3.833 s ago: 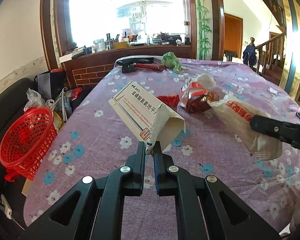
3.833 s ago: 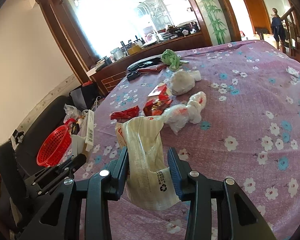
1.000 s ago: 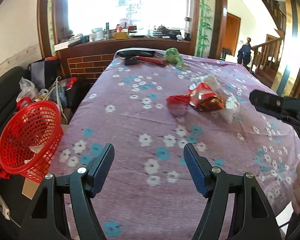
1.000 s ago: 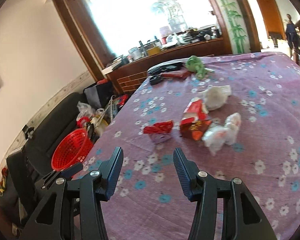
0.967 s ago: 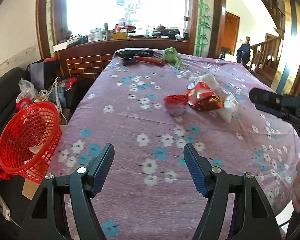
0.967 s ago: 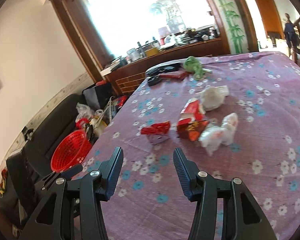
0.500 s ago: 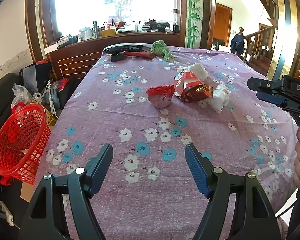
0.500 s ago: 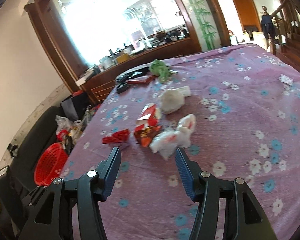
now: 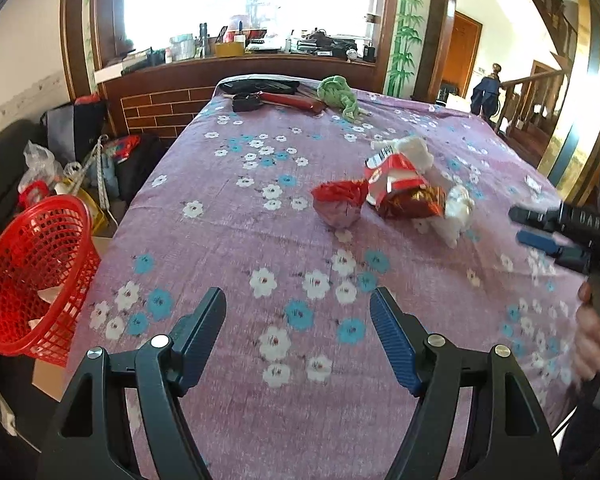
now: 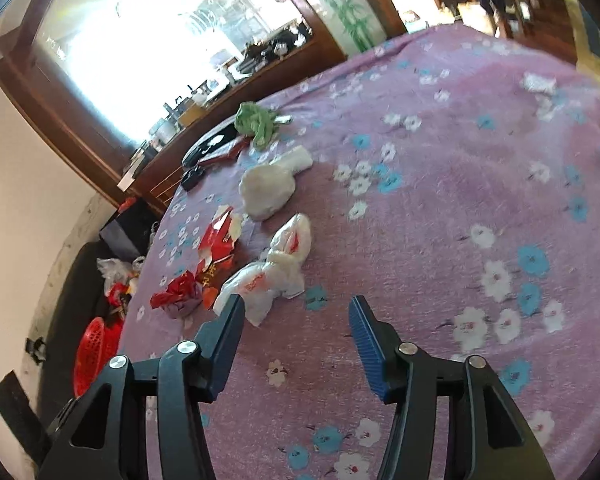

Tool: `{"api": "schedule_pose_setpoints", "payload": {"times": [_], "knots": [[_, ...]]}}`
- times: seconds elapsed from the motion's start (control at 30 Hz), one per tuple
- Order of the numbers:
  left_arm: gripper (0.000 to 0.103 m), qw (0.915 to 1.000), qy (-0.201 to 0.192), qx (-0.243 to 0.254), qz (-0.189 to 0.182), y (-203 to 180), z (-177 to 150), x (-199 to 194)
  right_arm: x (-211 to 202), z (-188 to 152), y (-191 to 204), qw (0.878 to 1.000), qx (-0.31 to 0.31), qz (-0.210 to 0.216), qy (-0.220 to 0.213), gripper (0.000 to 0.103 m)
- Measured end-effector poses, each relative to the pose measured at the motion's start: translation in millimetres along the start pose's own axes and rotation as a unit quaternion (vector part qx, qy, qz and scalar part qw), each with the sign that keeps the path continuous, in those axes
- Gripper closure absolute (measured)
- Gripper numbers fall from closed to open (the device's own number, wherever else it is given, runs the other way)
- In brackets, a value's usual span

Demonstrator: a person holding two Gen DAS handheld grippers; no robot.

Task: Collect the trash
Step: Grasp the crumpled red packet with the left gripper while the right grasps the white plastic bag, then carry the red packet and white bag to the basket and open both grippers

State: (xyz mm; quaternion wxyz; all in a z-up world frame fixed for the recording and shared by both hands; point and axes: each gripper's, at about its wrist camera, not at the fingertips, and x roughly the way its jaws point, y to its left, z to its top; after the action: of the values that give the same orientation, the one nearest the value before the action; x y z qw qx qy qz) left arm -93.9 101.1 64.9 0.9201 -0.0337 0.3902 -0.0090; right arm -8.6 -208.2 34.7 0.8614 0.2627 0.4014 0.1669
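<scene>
Both grippers hang with jaws spread and nothing between them over a purple floral tablecloth (image 9: 228, 240): the left gripper (image 9: 298, 332) above bare cloth at the near edge, the right gripper (image 10: 296, 332), whose jaws have just been closing a little, tilted toward the litter. The trash lies mid-table, well ahead and right of the left gripper: a crumpled red wrapper (image 9: 340, 202), a red snack bag (image 9: 400, 192) touching it, and a knotted white plastic bag (image 10: 272, 272) just beyond the right gripper's left fingertip. A red mesh basket (image 9: 28, 272) sits off the table's left side, with a green cloth (image 9: 338, 94) at the far end
</scene>
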Motion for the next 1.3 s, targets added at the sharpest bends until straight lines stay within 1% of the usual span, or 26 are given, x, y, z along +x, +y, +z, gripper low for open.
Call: {"api": "schedule_pose_setpoints", "payload": {"times": [0.13,0.2,0.27,0.37,0.43,0.5,0.57,0.63,0.7,0.83,0.87,0.93,1.0,1.03,1.07,1.1,1.13,1.17,1.23,1.3], "knots": [[0.030,0.9999,0.000,-0.010,-0.005,1.7,15.1,6.0,12.8,-2.3,18.2,0.999,-0.009,0.024,0.025,0.045],[0.030,1.0000,-0.002,-0.007,-0.001,-0.4,25.5,9.7,18.4,-1.4,26.2,0.999,-0.009,0.027,0.034,0.045],[0.030,1.0000,0.002,0.001,-0.003,-3.9,36.8,16.4,29.3,3.2,29.7,0.998,0.009,0.025,0.048,0.045],[0.030,0.9997,0.009,0.023,0.000,-13.0,54.4,29.2,44.6,12.9,24.8,0.998,0.036,-0.008,0.053,0.045],[0.030,0.9992,0.015,0.035,0.007,-19.3,63.7,39.3,52.0,20.7,23.3,0.997,0.044,-0.022,0.052,0.045],[0.025,0.9985,0.030,0.046,0.001,-26.1,72.1,54.7,58.1,29.5,26.0,0.997,0.037,-0.039,0.048,0.045],[0.024,0.9978,0.040,0.051,0.015,-30.3,76.8,70.4,66.4,36.5,30.3,0.996,0.022,-0.062,0.054,0.045],[0.024,0.9970,0.048,0.059,0.016,-33.7,78.9,82.8,71.7,39.9,30.8,0.996,0.015,-0.068,0.055,0.049],[0.024,0.9961,0.052,0.066,0.027,-37.7,78.8,95.7,77.6,40.4,32.9,0.995,-0.003,-0.084,0.058,0.054],[0.024,0.9951,0.060,0.072,0.030,-42.4,76.2,113.9,88.9,39.3,29.0,0.994,-0.012,-0.088,0.070,0.055],[0.024,0.9952,0.060,0.071,0.031,-42.7,76.4,118.1,90.8,38.5,29.2,0.993,-0.018,-0.088,0.070,0.057],[0.024,0.9954,0.057,0.069,0.032,-42.6,77.1,123.4,92.0,36.7,31.3,0.993,-0.033,-0.087,0.067,0.064],[0.024,0.9961,0.052,0.063,0.031,-42.2,77.7,128.4,92.4,34.3,34.8,0.993,-0.049,-0.086,0.062,0.068],[0.024,0.9964,0.053,0.061,0.027,-42.1,77.3,131.1,92.0,33.2,36.4,0.993,-0.057,-0.087,0.058,0.068],[0.028,0.9966,0.053,0.058,0.023,-42.2,77.4,134.2,91.2,32.2,38.3,0.993,-0.064,-0.087,0.054,0.069],[0.039,0.9968,0.053,0.056,0.020,-42.1,76.5,136.3,91.2,32.1,39.8,0.993,-0.069,-0.082,0.052,0.070],[0.045,0.9968,0.056,0.055,0.018,-42.3,75.5,139.2,89.7,31.9,40.6,0.994,-0.072,-0.072,0.047,0.071],[0.054,0.9966,0.061,0.053,0.013,-42.4,73.7,143.4,88.0,32.1,41.0,0.994,-0.073,-0.068,0.040,0.072],[0.054,0.9972,0.055,0.050,0.010,-42.0,72.4,145.1,83.2,32.6,42.3,0.994,-0.079,-0.067,0.024,0.072],[0.062,0.9978,0.047,0.047,0.007,-41.0,73.3,142.0,76.4,33.4,41.9,0.995,-0.078,-0.061,0.007,0.072]]}}
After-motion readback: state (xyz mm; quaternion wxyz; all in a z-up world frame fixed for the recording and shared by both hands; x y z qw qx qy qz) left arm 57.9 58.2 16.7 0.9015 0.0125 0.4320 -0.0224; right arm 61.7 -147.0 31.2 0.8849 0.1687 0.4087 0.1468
